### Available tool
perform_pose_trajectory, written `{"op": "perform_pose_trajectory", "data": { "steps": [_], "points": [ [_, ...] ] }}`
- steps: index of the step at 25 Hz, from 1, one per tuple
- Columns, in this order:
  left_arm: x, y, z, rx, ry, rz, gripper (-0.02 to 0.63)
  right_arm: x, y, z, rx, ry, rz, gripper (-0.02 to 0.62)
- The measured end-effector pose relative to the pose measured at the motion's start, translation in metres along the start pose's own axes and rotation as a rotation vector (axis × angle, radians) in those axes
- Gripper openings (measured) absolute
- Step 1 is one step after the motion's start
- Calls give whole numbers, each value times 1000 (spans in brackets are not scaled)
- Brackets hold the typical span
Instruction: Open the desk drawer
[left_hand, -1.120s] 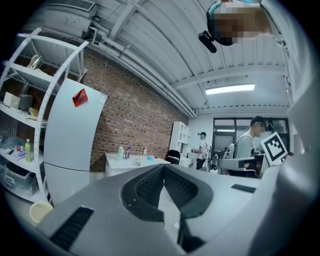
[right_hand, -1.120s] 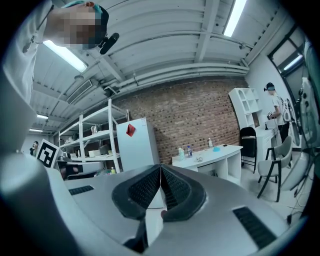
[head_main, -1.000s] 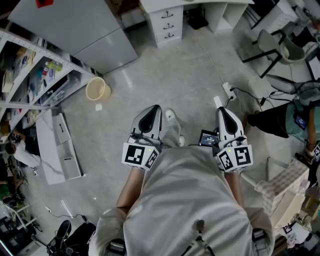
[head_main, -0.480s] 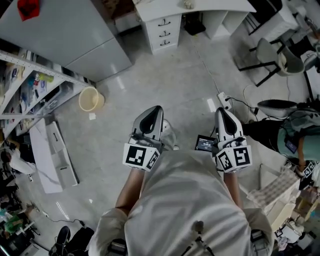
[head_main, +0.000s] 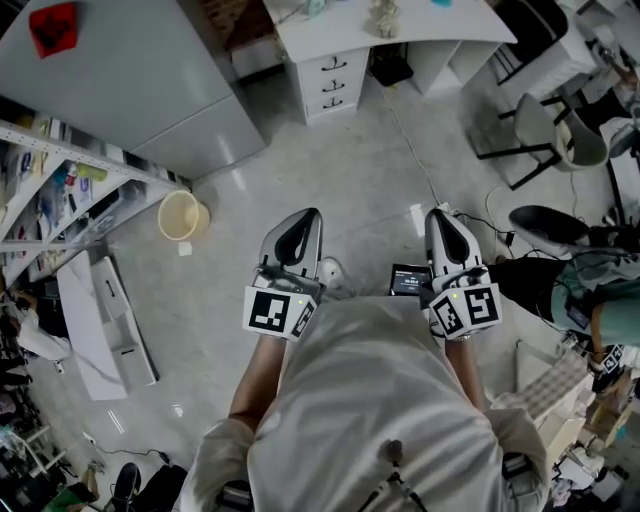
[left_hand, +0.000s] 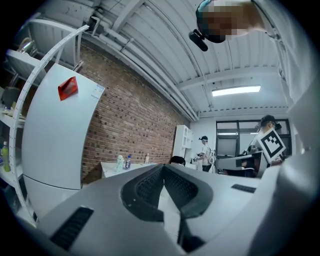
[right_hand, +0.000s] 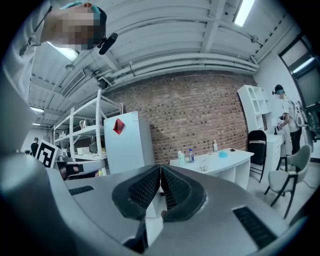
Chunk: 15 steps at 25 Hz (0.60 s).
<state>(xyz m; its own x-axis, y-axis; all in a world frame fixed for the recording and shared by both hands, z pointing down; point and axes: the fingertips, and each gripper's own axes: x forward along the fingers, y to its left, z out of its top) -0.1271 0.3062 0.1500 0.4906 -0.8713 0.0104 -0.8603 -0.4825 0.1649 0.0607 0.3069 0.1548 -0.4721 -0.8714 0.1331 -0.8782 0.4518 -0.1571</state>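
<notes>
A white desk (head_main: 400, 28) stands at the far end of the room in the head view, with a stack of three drawers (head_main: 333, 82) under its left part, all pushed in. Both grippers are held level in front of the person, well short of the desk. My left gripper (head_main: 308, 216) is shut with nothing between its fingers; in the left gripper view its tips (left_hand: 163, 167) meet. My right gripper (head_main: 436, 214) is shut and empty too, its tips (right_hand: 160, 168) closed. The desk (right_hand: 220, 162) shows ahead in the right gripper view with bottles on top.
A tall white fridge (head_main: 130, 80) stands left of the desk. Metal shelving (head_main: 60, 170), a beige bucket (head_main: 182, 216) and a loose white drawer unit (head_main: 95, 320) lie at the left. Chairs (head_main: 545, 125), cables and a power strip (head_main: 445, 212) are at the right. Another person (right_hand: 286, 120) stands far right.
Both grippers have travelled forward over the floor toward the desk, which now sits lower and nearer in the head view. The jaws of both stayed shut.
</notes>
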Motion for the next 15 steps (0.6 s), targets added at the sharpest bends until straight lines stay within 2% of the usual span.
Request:
{"op": "perform_pose_trajectory", "data": {
  "steps": [9,15],
  "points": [
    [6,44,1,-16,18,90,8,55,2,6,-16,21,62,28],
    [32,52,-5,-4,33,139,8,83,-23,8,-27,22,109,28]
  ]
}}
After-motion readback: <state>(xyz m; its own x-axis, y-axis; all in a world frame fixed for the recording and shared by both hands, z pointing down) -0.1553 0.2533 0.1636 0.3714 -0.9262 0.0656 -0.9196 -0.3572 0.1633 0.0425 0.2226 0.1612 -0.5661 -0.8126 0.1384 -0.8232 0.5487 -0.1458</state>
